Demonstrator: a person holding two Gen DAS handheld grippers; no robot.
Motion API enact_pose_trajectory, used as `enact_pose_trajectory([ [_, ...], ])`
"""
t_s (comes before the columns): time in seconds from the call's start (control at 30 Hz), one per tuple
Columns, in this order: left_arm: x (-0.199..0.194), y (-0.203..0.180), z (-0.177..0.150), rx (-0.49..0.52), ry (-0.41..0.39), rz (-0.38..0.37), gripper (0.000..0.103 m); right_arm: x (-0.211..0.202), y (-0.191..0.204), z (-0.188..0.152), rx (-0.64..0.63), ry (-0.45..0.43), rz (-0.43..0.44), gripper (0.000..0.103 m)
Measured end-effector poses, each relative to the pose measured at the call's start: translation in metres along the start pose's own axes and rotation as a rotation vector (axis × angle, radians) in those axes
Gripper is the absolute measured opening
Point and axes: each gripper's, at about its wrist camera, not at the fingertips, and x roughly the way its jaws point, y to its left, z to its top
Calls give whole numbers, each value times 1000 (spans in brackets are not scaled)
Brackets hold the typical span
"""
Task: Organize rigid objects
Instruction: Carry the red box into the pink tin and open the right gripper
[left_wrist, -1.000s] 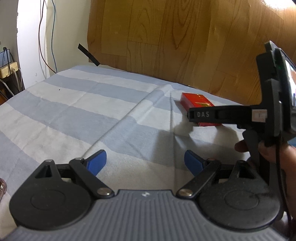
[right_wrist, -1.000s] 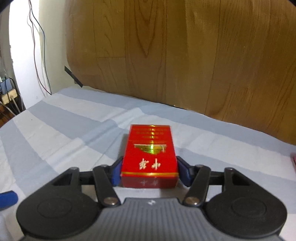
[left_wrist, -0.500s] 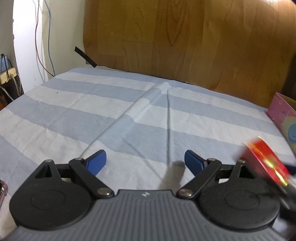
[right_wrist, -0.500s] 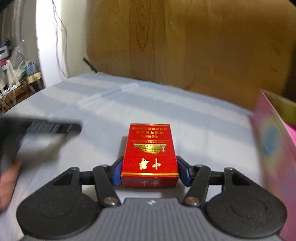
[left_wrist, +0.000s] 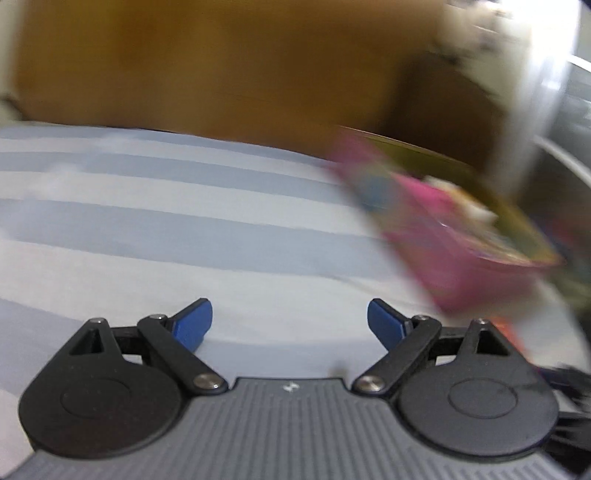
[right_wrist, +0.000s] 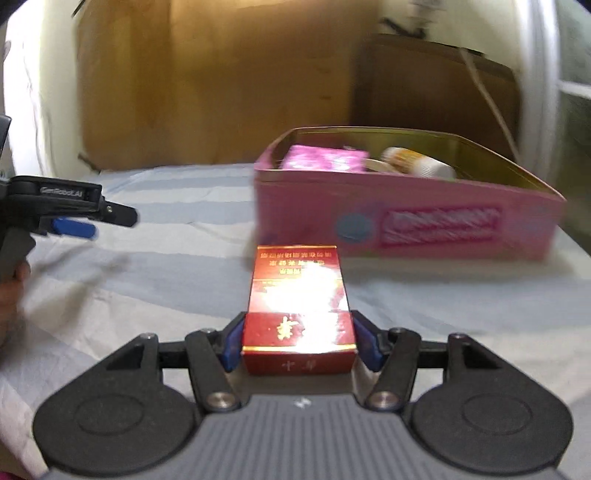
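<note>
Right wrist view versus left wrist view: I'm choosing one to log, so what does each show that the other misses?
Only the right wrist view shows the right gripper clamping the red cigarette pack, plus the white bottle inside the tin. Only the left wrist view shows the left gripper's spread fingers head-on. Both share the pink rectangular tin and the blue-striped sheet.

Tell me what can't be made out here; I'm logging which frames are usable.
- Left wrist view: pink tin smeared by motion blur; its contents unreadable.
- Right wrist view: glare washes out the red pack's top print, held in the right tongs.
- Tin floor hidden behind its front wall.
- Left tongs cut off by the left edge.
</note>
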Motion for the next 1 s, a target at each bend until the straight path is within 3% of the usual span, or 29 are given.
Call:
enact_pose_trajectory([
  [0.07,5,-31,-2,40,46,-102,92,-4,-6,-3,14,-4,-11,79],
  [0.1,7,-45,-3,59,74,-147,92,-5,-7,-5,19,-10,-18,81],
  [0.2,18,-76,-8,88,157,-256,89,-11,-14,-11,19,-17,-2,81],
  [0.3,34,-95,-15,104,230,-297,74,-18,-17,-19,-15,-33,9,73],
  [0.33,36,-102,-17,116,221,-294,71,-19,-16,-20,-37,-41,13,58],
  [0.37,38,-108,-18,134,221,-296,64,-21,-18,-23,-50,-51,17,58],
  [0.4,42,-112,-16,145,230,-307,51,-23,-18,-24,-50,-57,34,58],
  [0.5,39,-119,-7,133,224,-359,50,-32,-25,-24,-27,-109,44,57],
  [0.63,16,-139,25,208,121,-417,50,-53,-48,-3,22,-232,64,57],
  [0.73,19,-162,54,286,64,-415,50,-51,-67,34,36,-261,52,57],
  [0.83,49,-180,84,330,47,-362,50,-24,-91,78,80,-220,62,57],
  [1.0,118,-173,123,287,87,-222,51,53,-131,136,185,-17,154,57],
])
